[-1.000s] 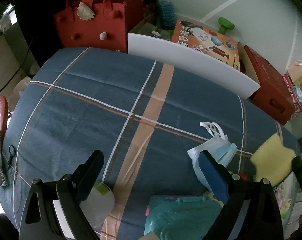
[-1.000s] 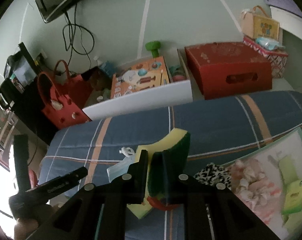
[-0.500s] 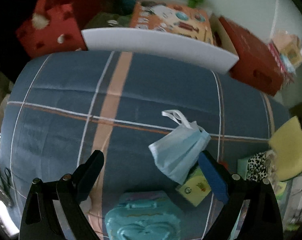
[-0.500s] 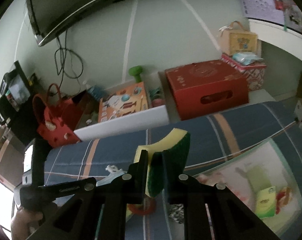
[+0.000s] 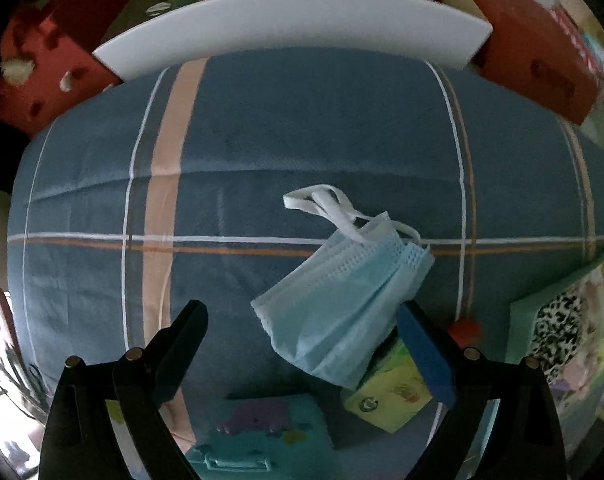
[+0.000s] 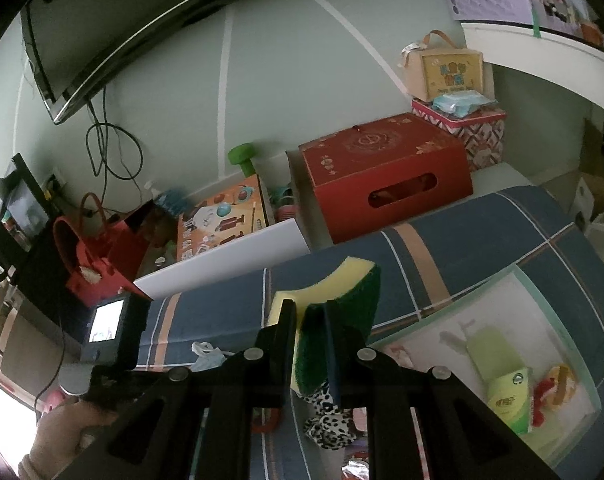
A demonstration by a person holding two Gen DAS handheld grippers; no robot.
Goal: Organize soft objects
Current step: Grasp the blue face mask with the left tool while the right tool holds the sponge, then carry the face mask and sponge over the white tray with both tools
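Pinching sponge (image 6: 325, 320), right tool (image 6: 310, 344) hides its middle.

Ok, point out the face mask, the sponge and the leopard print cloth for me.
face mask (image 5: 341, 304): left wrist view, middle of its pleated blue panel.
sponge (image 6: 341, 280): right wrist view, yellow foam above the fingers.
leopard print cloth (image 6: 327, 420): right wrist view, its spotted folds.

**A lived-in bedroom at home**

You are working over a bed with a blue plaid cover (image 5: 302, 128). A wall-mounted flat television (image 6: 150, 20), a red felt handbag (image 6: 98, 256) and a red cardboard gift box (image 6: 385, 172) surround you.
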